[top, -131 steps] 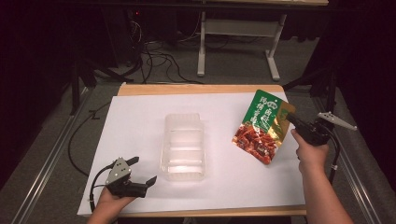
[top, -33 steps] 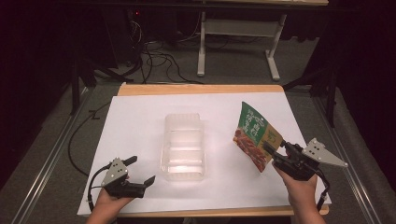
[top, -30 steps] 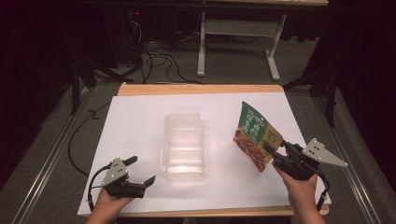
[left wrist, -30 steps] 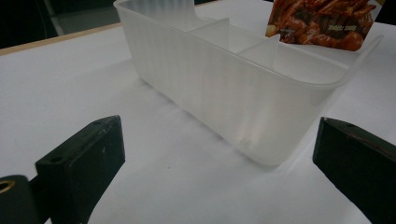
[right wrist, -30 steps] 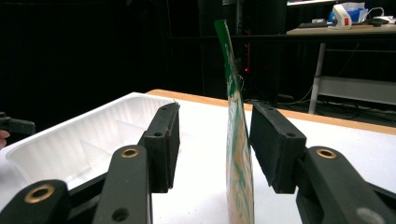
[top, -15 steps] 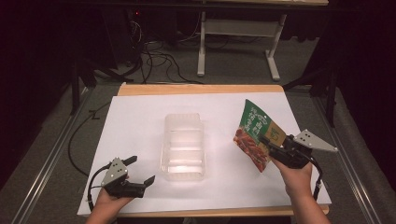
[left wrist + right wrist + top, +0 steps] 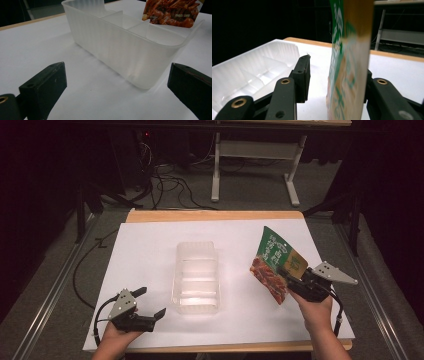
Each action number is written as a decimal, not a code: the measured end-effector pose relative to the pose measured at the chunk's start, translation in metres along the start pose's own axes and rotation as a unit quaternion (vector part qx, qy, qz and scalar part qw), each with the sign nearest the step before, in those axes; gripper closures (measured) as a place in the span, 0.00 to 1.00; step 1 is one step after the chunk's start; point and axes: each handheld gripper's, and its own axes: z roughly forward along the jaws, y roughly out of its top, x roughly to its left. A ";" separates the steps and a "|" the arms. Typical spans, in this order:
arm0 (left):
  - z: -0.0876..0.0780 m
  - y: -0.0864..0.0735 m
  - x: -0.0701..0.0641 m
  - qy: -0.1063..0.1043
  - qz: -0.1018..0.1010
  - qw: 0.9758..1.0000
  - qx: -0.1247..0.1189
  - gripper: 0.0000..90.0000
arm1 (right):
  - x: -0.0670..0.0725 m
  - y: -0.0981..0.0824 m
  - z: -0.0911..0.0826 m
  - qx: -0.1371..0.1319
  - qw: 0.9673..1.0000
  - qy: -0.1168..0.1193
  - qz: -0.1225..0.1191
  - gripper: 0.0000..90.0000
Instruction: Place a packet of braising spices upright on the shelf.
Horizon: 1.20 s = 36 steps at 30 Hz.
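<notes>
While I am looking down from the high view, I am seeing that my right gripper [image 7: 299,279] is holding the green snack bag [image 7: 275,262] up off the white table [image 7: 145,250], and the bag is sitting higher and a little more to the right than it was a second ago. The bag is tilting, with its bottom corner near the table, well apart from the clear tray [image 7: 196,277] in the middle. My left gripper [image 7: 150,307] is resting near the front left of the table with its jaws wide apart, holding nothing. In the left gripper view, I am looking along my two black jaws at the near end of the clear tray [image 7: 125,50], and they are standing far apart with bare table between them; the snack bag [image 7: 172,12] is peeking over the far side of the tray. In the right gripper view, the jaws have just been closing, and the snack bag [image 7: 348,62] is standing between them, against the right jaw, while a gap is showing beside the left jaw, so I cannot tell if both sides are squeezing it. The clear tray [image 7: 254,72] is lying off to the left. I am thinking the bag is now lifted and ready to be carried over to the tray.
</notes>
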 end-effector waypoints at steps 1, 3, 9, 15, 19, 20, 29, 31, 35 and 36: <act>0.000 0.000 0.000 0.000 0.000 1.000 0.000 0.03 | -0.001 -0.003 0.001 0.004 1.000 -0.001 0.001 0.65; 0.001 0.000 0.000 0.000 0.000 1.000 0.001 0.03 | -0.002 -0.007 0.002 0.007 1.000 0.000 0.003 0.65; 0.001 0.000 0.000 0.000 0.000 1.000 0.002 0.03 | -0.002 -0.018 0.002 0.012 1.000 -0.001 0.009 0.67; 0.000 0.000 0.000 0.000 -0.001 1.000 0.000 0.03 | -0.003 -0.018 0.003 0.013 1.000 -0.003 0.010 0.72; 0.000 0.000 0.000 0.000 -0.001 1.000 0.000 0.03 | -0.004 -0.018 0.002 0.013 1.000 -0.005 0.012 0.82; 0.000 0.000 0.000 0.000 -0.001 1.000 0.000 0.03 | -0.005 -0.018 0.002 0.012 1.000 -0.004 0.014 0.86; 0.000 0.000 -0.001 0.001 -0.001 1.000 -0.001 0.03 | -0.006 -0.018 0.002 0.013 1.000 -0.005 0.020 1.00; 0.000 0.000 0.000 0.002 0.000 1.000 -0.001 0.03 | -0.006 -0.016 0.002 0.013 1.000 -0.006 0.018 1.00; -0.001 0.000 0.000 0.002 -0.001 1.000 -0.002 0.03 | -0.006 -0.011 -0.001 0.006 1.000 -0.006 0.015 1.00; -0.001 0.000 0.000 0.003 0.000 1.000 -0.002 0.03 | -0.006 -0.008 -0.002 0.003 1.000 -0.005 0.013 1.00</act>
